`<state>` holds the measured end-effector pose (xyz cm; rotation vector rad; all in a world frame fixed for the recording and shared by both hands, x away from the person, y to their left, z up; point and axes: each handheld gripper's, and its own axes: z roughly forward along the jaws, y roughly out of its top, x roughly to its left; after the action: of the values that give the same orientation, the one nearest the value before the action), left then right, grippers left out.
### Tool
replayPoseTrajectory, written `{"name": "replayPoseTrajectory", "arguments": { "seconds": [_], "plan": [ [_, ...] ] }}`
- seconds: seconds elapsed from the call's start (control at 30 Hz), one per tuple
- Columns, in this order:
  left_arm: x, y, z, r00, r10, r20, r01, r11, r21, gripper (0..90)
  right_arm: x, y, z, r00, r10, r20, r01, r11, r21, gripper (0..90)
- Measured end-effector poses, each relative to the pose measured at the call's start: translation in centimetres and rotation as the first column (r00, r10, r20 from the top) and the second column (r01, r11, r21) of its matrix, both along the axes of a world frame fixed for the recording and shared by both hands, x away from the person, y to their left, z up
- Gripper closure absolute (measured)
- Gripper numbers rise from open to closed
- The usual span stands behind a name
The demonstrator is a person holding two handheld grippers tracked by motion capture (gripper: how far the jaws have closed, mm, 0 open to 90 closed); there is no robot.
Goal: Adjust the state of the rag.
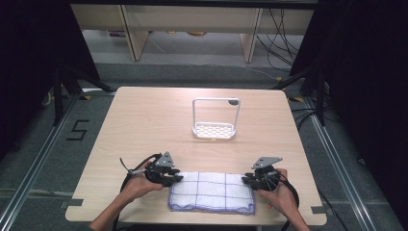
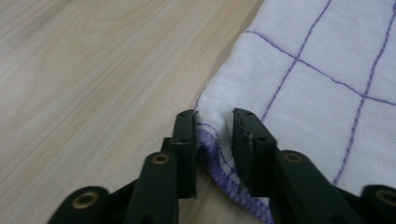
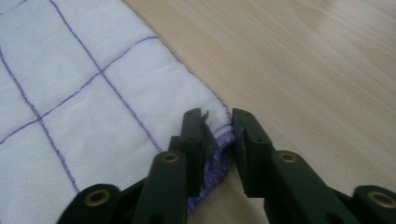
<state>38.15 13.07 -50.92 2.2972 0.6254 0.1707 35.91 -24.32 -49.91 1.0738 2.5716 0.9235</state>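
A white cloth (image 1: pixel 211 191) with a purple grid and purple stitched hem lies flat near the table's front edge. At its far left corner, my left gripper (image 1: pixel 177 178) pinches the hem. In the left gripper view the cloth (image 2: pixel 317 56) bunches up between the two black jaws of the gripper (image 2: pixel 215 119), touching both. My right gripper (image 1: pixel 248 180) is at the far right corner. In the right gripper view the cloth's (image 3: pixel 93 93) folded purple edge is caught between the jaws of that gripper (image 3: pixel 217 119). A hand holds each gripper.
A white wire rack (image 1: pixel 215 130) with a tall handle and perforated base stands on the wooden table (image 1: pixel 154 120) beyond the cloth, slightly right of centre. Dark curtains and stands flank the table.
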Motion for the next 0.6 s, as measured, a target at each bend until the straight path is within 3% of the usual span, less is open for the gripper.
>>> {"name": "replayPoseTrajectory", "arguments": {
  "seconds": [0.13,0.27,0.33,0.37,0.43,0.47,0.53,0.6],
  "plan": [
    [-0.6,0.1,0.1,0.9997,-0.007,0.023,0.006,0.9997,0.022,78.1,0.2,0.1,-0.1,0.9998,0.016,0.011,-0.016,1.000,0.005,82.4],
    [-2.1,0.9,0.2,0.9987,0.009,0.051,-0.011,0.9992,0.039,79.2,1.8,0.5,0.0,0.9993,0.029,0.023,-0.028,0.999,-0.016,83.1],
    [-3.2,1.4,0.2,0.9978,0.002,0.066,-0.006,0.9987,0.050,79.2,3.7,1.9,0.1,0.9985,0.040,0.038,-0.039,0.999,-0.029,83.1],
    [-3.6,1.6,0.3,0.9973,-0.011,0.073,0.006,0.9977,0.067,79.2,3.7,1.9,0.1,0.9985,0.040,0.038,-0.039,0.999,-0.029,83.1],
    [-4.9,1.8,0.2,0.9968,-0.003,0.080,-0.002,0.9984,0.057,79.3,5.1,3.2,0.2,0.9966,0.073,0.039,-0.071,0.996,-0.053,83.1],
    [-5.8,2.0,0.3,0.9958,-0.005,0.091,-0.003,0.9969,0.079,79.3,5.6,3.7,0.2,0.9959,0.084,0.033,-0.082,0.995,-0.056,83.0],
    [-6.7,2.1,0.3,0.9954,-0.016,0.094,0.008,0.9967,0.081,79.2,7.5,5.7,0.1,0.9966,0.079,0.025,-0.078,0.996,-0.043,83.0],
    [-7.7,2.2,0.3,0.9951,-0.028,0.095,0.020,0.9969,0.077,79.2,8.1,6.3,0.2,0.9936,0.109,0.030,-0.107,0.993,-0.046,82.9]
  ]
}}
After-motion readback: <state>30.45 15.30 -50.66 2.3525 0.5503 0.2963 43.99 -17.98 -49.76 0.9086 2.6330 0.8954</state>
